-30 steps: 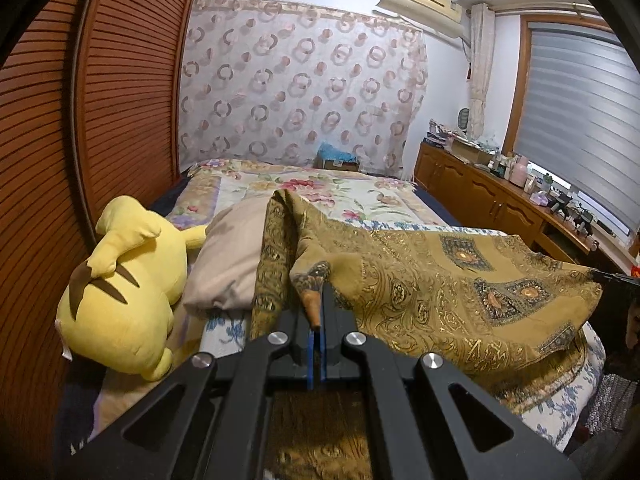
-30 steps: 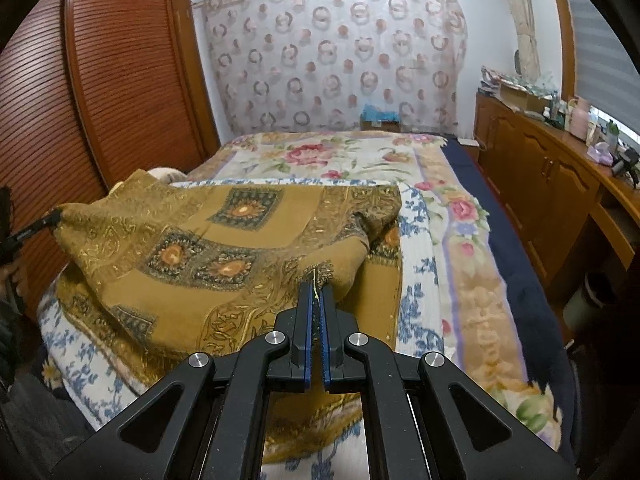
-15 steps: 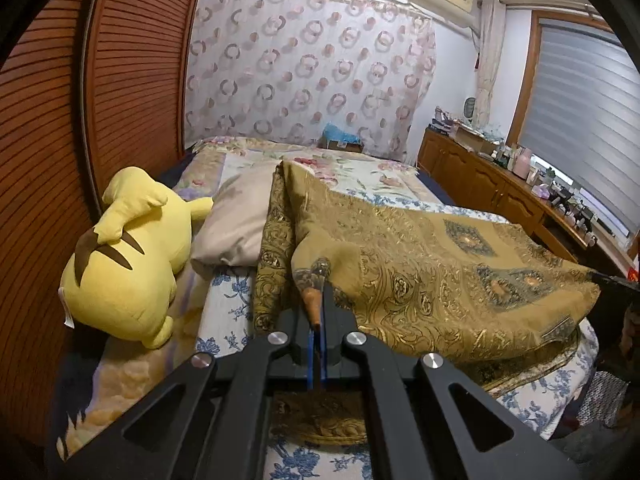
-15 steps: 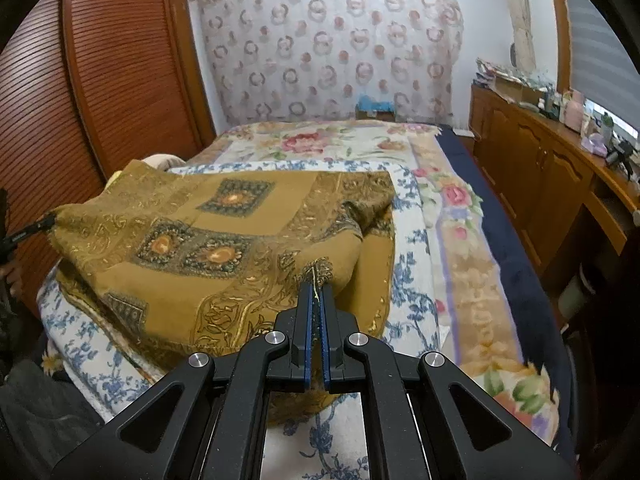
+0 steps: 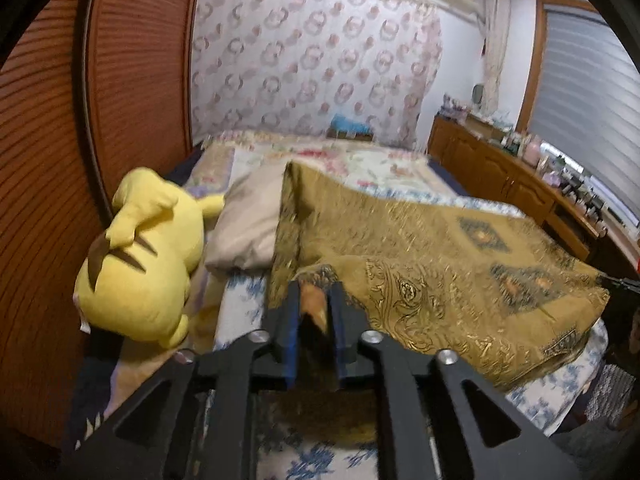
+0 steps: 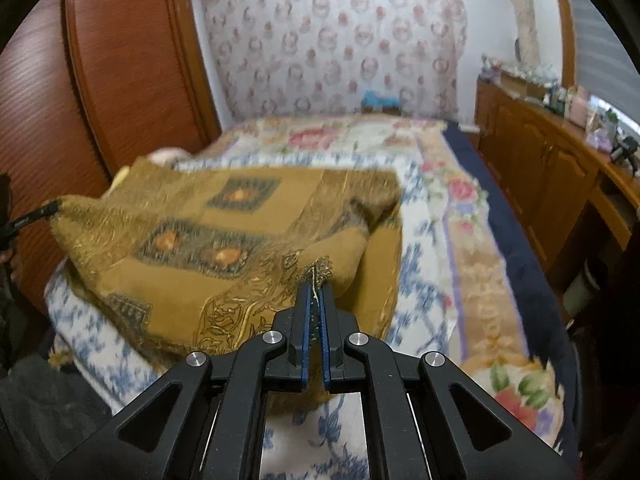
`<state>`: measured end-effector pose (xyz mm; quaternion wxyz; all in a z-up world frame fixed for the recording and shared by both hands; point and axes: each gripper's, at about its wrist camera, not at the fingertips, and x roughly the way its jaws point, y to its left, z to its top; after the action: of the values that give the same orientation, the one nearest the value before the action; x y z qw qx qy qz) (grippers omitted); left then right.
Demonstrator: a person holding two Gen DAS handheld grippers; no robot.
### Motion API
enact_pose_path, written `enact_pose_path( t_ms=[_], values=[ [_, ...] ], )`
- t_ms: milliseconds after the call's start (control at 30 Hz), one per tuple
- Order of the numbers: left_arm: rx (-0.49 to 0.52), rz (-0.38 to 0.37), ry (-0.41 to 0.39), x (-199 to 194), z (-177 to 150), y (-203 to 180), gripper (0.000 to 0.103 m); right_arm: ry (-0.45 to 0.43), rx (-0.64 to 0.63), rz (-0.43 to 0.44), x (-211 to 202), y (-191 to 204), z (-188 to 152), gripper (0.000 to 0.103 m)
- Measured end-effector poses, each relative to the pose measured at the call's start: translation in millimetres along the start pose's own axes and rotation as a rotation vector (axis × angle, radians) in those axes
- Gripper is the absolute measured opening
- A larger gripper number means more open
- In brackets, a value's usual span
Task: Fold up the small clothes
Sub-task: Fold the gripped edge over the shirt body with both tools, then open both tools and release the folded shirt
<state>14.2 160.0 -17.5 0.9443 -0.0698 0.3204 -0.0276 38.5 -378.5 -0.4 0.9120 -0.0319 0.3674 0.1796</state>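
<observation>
A mustard-gold patterned cloth (image 5: 440,264) lies folded over on the bed, its near edge lifted. My left gripper (image 5: 314,300) has its jaws parted a little, with the cloth's near left corner still between the fingers. My right gripper (image 6: 315,294) is shut on the cloth's (image 6: 224,248) near right corner, only a thin slit between the pads. The right gripper's tip shows at the far right of the left wrist view (image 5: 618,282), and the left gripper's tip at the far left of the right wrist view (image 6: 36,216).
A yellow plush toy (image 5: 140,260) and a beige pillow (image 5: 248,224) lie left of the cloth. The bed (image 6: 460,240) has a floral quilt and blue-white sheet. A wooden wardrobe (image 5: 60,140) stands left, a wooden sideboard (image 6: 552,168) right.
Both grippers moved down and forward, laying the cloth's lifted edge lower over the bed. My left gripper's jaws have parted from fully shut; the right stays shut.
</observation>
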Motion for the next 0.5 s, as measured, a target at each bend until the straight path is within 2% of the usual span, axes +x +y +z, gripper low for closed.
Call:
enact_pose_path(
  t_ms=[33, 100, 167, 200, 267, 333, 500],
  values=[
    [0.000, 0.008, 0.012, 1.8, -4.2, 2.6, 0.025, 0.009, -0.005, -0.006, 1.8, 0.9, -2.3, 0.005],
    [-0.003, 0.016, 0.034, 5.0, -10.2, 6.3, 0.029, 0.018, -0.012, -0.020, 4.6, 1.7, -3.8, 0.008],
    [-0.006, 0.019, 0.059, 10.0, -16.7, 9.0, 0.037, 0.017, -0.014, -0.053, 6.6, 1.8, -1.4, 0.017],
    [-0.004, 0.019, 0.067, 11.7, -19.2, 9.3, 0.037, 0.012, -0.017, -0.074, 7.2, 1.9, 1.4, 0.019],
    [0.002, 0.030, 0.084, 16.3, -23.9, 8.8, 0.039, 0.001, -0.021, -0.101, 8.6, 2.1, 7.2, 0.038],
    [0.007, 0.034, 0.098, 21.3, -28.1, 8.4, 0.039, -0.015, -0.031, -0.116, 10.6, 4.1, 13.4, 0.048],
    [0.004, 0.046, 0.133, 32.9, -34.8, 8.9, 0.039, -0.022, -0.052, -0.066, 28.3, 18.5, 21.3, 0.053]
  ],
)
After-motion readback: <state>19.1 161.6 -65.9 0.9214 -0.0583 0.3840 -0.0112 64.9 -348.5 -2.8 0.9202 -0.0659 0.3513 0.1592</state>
